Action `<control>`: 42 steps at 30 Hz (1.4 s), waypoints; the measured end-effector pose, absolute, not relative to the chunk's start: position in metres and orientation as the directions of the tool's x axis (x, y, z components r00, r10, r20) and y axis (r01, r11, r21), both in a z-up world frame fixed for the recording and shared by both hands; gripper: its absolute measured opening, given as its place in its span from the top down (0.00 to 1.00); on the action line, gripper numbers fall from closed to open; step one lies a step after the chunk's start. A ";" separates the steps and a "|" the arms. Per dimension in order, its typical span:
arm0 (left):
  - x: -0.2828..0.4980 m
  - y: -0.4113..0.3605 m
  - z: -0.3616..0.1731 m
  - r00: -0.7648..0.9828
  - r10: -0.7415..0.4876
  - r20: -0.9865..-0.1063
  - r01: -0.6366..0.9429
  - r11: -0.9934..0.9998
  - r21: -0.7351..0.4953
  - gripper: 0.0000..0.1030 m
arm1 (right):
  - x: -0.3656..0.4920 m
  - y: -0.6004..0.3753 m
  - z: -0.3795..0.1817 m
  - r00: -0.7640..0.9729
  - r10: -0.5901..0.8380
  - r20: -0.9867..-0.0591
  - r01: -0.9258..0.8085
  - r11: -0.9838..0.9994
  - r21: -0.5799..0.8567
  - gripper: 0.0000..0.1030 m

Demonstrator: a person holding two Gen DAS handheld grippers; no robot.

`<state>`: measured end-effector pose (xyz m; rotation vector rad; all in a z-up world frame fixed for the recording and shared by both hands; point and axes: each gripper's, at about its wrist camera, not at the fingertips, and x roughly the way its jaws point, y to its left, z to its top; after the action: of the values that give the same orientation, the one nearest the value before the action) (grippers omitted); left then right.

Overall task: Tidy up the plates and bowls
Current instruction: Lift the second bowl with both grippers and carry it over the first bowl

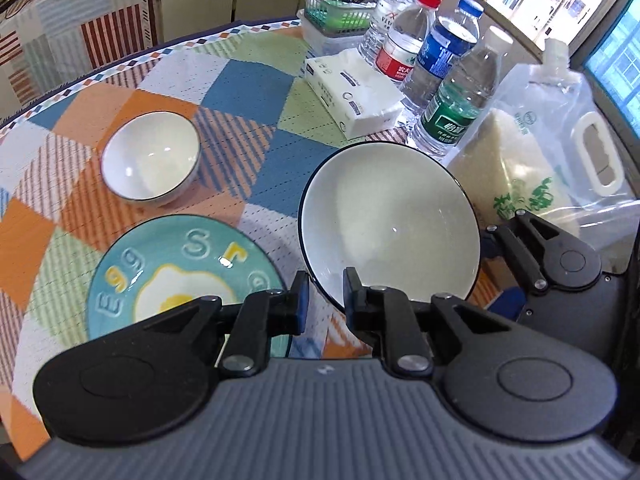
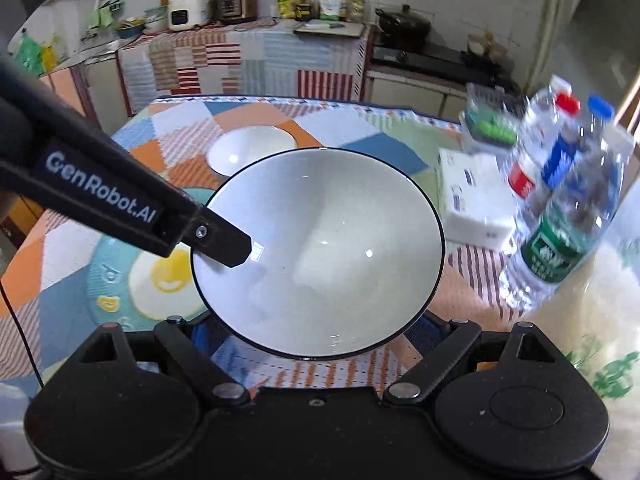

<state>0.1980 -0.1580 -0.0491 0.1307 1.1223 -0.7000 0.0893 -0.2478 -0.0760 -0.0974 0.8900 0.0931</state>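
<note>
Big bowl [image 2: 320, 248] tilted, mouth toward the cameras, held above the table [image 1: 256, 168]; left gripper [image 1: 325, 300] clamps its rim, right gripper [image 2: 316, 336] jaw state can't tell. Egg plate [image 1: 132, 264] and small bowl [image 1: 150, 158] lie left, bottles [image 1: 452, 92] and tissue pack [image 1: 352, 96] right.

Bottles [image 1: 436, 56], a tissue pack [image 1: 352, 92] and a big bag [image 1: 532, 160] crowded the table's [image 1: 248, 128] right side, while bare cloth lay open between the small bowl [image 1: 151, 158] and the tissue pack.
</note>
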 end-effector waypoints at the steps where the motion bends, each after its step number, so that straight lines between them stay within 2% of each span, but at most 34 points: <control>1: 0.197 -0.153 -0.045 0.247 -0.448 -0.859 0.572 0.783 -0.244 0.85 | 0.088 -0.244 -0.071 0.627 0.042 -0.778 -0.128 0.991 -0.050 0.10; 10: 0.207 -0.110 -0.008 0.325 -0.427 -0.844 0.525 0.824 -0.214 0.85 | 0.102 -0.211 -0.033 0.641 0.109 -0.760 -0.248 0.966 -0.071 0.10; 15: 0.229 -0.087 0.004 0.388 -0.403 -0.829 0.475 0.858 -0.194 0.85 | 0.136 -0.201 -0.018 0.618 0.201 -0.760 -0.336 0.942 -0.023 0.10; 21: 0.267 -0.067 0.003 0.438 -0.382 -0.814 0.415 0.889 -0.194 0.84 | 0.181 -0.187 -0.019 0.576 0.271 -0.771 -0.487 0.871 -0.058 0.09; 24: 0.289 -0.064 -0.007 0.449 -0.361 -0.817 0.386 0.903 -0.186 0.84 | 0.211 -0.187 -0.021 0.539 0.314 -0.781 -0.508 0.861 -0.005 0.09; 30: 0.328 -0.063 -0.039 0.467 -0.326 -0.822 0.331 0.927 -0.179 0.85 | 0.259 -0.180 -0.044 0.513 0.318 -0.798 -0.538 0.843 -0.010 0.10; 35: 0.356 -0.062 -0.071 0.454 -0.324 -0.830 0.258 0.939 -0.226 0.84 | 0.292 -0.179 -0.072 0.466 0.306 -0.830 -0.474 0.879 0.058 0.10; 42: 0.375 -0.071 -0.114 0.430 -0.286 -0.857 0.240 0.951 -0.196 0.85 | 0.312 -0.177 -0.109 0.409 0.271 -0.871 -0.444 0.894 0.070 0.10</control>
<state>0.3753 -0.0714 -0.1145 -0.0468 1.0777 -0.3282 0.3118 -0.1775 -0.1092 -0.1830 1.0580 0.4532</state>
